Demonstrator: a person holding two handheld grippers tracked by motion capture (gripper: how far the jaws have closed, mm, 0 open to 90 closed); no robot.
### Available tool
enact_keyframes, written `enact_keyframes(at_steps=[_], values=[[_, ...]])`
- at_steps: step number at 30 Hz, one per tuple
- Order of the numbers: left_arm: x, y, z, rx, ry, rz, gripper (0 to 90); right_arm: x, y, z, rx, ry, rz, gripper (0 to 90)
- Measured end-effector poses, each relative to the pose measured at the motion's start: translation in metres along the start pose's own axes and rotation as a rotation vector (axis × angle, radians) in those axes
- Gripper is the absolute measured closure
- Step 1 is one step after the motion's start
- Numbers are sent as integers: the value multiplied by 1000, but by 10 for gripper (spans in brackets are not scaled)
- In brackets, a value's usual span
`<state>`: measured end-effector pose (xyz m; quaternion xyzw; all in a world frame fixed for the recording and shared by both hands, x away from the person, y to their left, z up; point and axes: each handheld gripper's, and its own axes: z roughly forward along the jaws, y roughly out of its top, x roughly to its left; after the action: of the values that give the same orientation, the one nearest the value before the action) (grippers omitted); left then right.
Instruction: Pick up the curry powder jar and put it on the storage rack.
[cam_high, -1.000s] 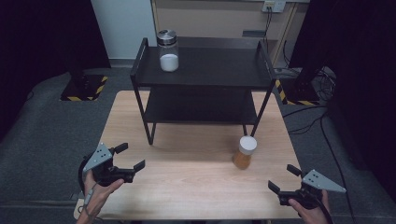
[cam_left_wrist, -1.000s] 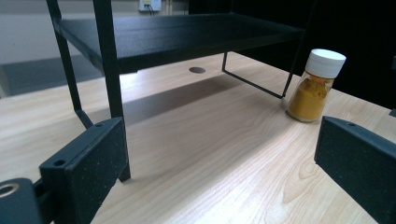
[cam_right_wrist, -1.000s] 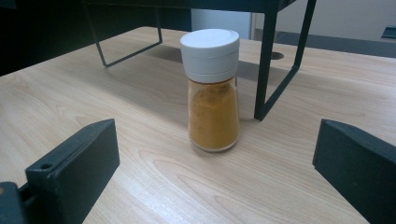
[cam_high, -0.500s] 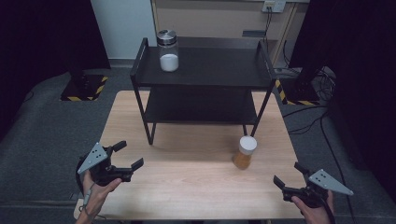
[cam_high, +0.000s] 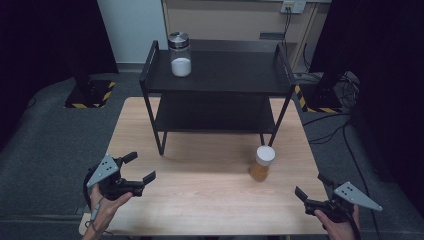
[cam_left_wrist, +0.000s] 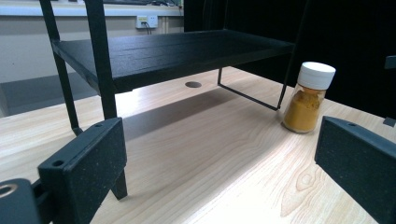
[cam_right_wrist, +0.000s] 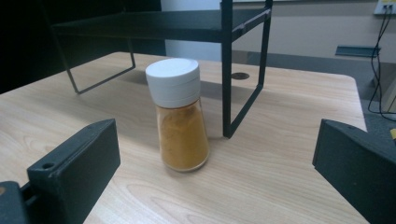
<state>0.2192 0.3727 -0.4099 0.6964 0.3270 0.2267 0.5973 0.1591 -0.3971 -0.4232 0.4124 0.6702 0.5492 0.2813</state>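
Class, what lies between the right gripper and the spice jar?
Nothing: in the right gripper view, bare tabletop separates the open right gripper from the spice jar.

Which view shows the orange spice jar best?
The right gripper view: the spice jar stands close and centred, with its white cap and orange powder clear. The left gripper view shows it smaller, off to the right. The high view shows it small, from above, by the rack's front right leg.

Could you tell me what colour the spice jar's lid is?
White; the lid on the spice jar shows best in the right gripper view.
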Motion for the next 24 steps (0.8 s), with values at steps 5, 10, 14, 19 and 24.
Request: enact_keyframes(at_steps=[5, 10, 14, 19, 24], values=[[1, -1, -1, 0, 8, -12, 9, -1, 2, 2, 8, 22, -2, 12], [0, -1, -2, 0, 15, -14, 8, -5, 6, 2, 16, 52, 13, 13], [0, -1, -3, -3, 22, -18, 7, -6, 13, -1, 0, 64, 27, 15], [0, -2, -5, -2, 27, -21, 7, -8, 27, -5, 1, 85, 28, 18], [0, -2, -5, 1, 29, -28, 7, -10, 47, -10, 14, 103, 6, 19]])
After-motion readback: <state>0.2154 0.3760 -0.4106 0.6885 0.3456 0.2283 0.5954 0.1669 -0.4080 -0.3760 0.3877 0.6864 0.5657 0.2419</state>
